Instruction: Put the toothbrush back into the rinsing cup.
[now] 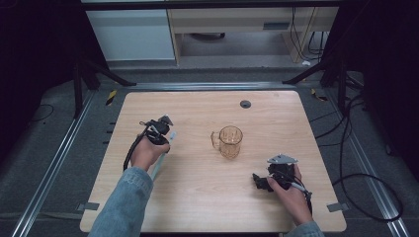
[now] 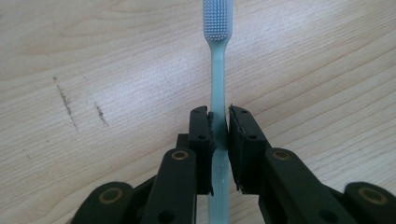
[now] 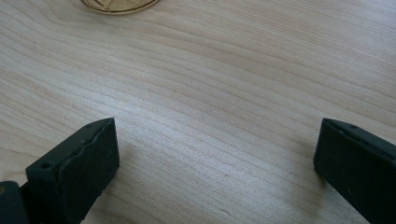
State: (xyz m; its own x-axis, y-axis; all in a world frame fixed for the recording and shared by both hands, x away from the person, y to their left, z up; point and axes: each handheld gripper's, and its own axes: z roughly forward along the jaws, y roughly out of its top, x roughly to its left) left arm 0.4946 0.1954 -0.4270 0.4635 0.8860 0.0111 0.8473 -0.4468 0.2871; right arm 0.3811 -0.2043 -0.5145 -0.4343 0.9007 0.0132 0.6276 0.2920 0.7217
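Two grippers work over a pale wooden table [image 1: 197,197]. At the left of the high view, the left gripper [image 1: 165,129] sits in a hand whose denim sleeve [image 1: 123,207] rises from the bottom edge. Its jaws are clamped on the handle of a pale green toothbrush [image 2: 218,79]. In the left gripper view the handle runs straight up the middle of the frame between the two black pads [image 2: 201,140], which press on it from both sides, and the bristled head reaches the top edge of the frame, above bare wood. In the high view the toothbrush shows as a thin light strip slanting from the gripper down toward the wrist.

Near the centre of the high view, slightly right, stands an amber glass mug [image 1: 229,141], upright, handle to the left of the frame, well apart from both grippers.

At the lower right of the high view the right gripper [image 1: 259,181] is held low over the table, pointing toward the left of the frame. In the right gripper view its jaws stand wide apart with nothing between them but wood grain; the mug's base shows at the top edge, left of centre
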